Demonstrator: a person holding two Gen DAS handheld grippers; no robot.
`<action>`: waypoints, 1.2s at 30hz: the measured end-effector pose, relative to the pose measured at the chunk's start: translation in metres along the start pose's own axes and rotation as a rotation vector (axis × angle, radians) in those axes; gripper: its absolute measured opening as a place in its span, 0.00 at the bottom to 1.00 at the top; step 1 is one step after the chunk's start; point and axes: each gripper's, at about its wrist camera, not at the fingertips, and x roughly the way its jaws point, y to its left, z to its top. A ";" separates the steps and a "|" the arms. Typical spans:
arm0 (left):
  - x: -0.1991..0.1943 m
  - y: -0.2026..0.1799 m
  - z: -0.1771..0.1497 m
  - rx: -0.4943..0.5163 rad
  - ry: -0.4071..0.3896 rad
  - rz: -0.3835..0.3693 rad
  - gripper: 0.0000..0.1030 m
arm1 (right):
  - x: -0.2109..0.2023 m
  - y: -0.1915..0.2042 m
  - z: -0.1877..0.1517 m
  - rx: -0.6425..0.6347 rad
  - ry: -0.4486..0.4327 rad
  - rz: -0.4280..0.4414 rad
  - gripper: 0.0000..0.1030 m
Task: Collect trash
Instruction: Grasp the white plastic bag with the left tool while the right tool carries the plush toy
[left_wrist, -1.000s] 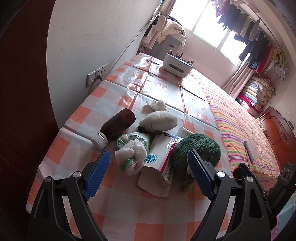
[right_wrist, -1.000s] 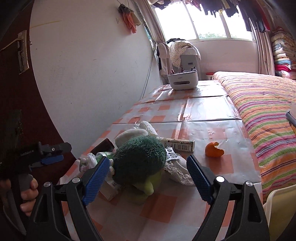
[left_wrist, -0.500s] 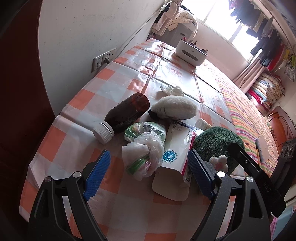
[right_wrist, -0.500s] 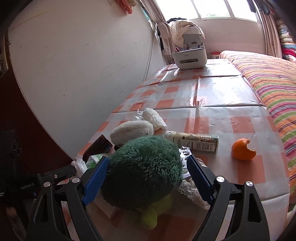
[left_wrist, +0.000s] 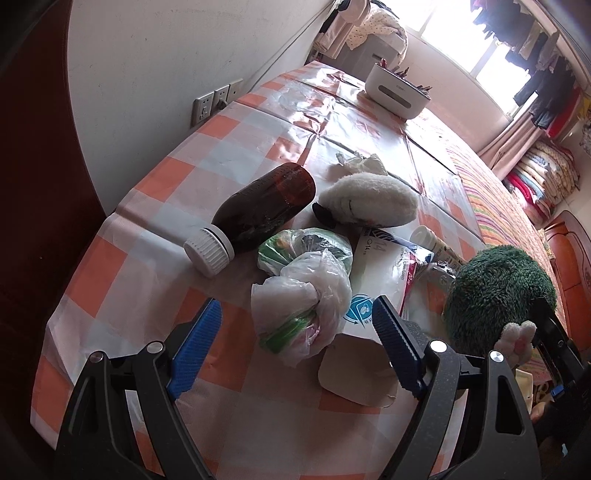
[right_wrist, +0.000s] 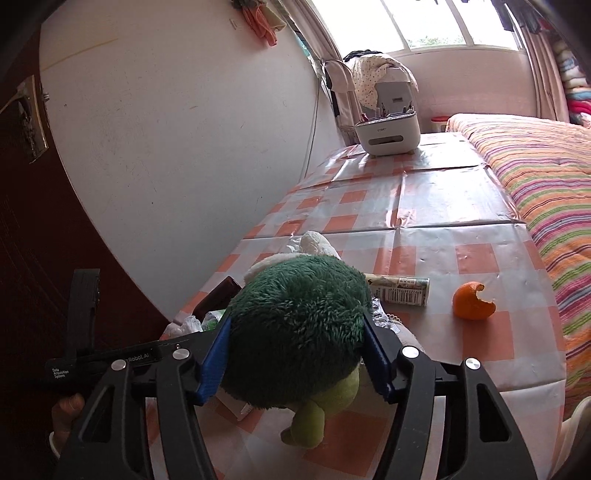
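Closing around a green plush toy (right_wrist: 295, 325) at the centre of the right wrist view, the right gripper (right_wrist: 297, 354) has both blue pads against the fur, the jaws still narrowing. The left gripper (left_wrist: 291, 343) hangs low in its own frame, jaws wide but closing, astride a knotted plastic bag (left_wrist: 303, 306) of rubbish without yet touching it. Other trash lies close by: a brown bottle (left_wrist: 258, 210), a paper packet (left_wrist: 373, 291), an orange peel (right_wrist: 471, 301) at right. The soft fur could slip from the pads, and the toy's bulk could drag the packet beside it across the checked tablecloth (left_wrist: 229, 144). A second earlier both jaws stood wider; the right gripper has since moved in over the toy, and the left has dropped towards the bag.
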 end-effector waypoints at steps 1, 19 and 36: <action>0.001 -0.001 0.000 0.007 0.006 0.002 0.61 | -0.009 0.000 0.000 -0.002 -0.022 -0.007 0.59; -0.036 -0.027 -0.009 0.055 -0.150 0.023 0.33 | -0.087 -0.028 -0.020 0.054 -0.188 -0.109 0.59; -0.075 -0.139 -0.055 0.229 -0.215 -0.177 0.33 | -0.167 -0.066 -0.050 0.189 -0.356 -0.207 0.59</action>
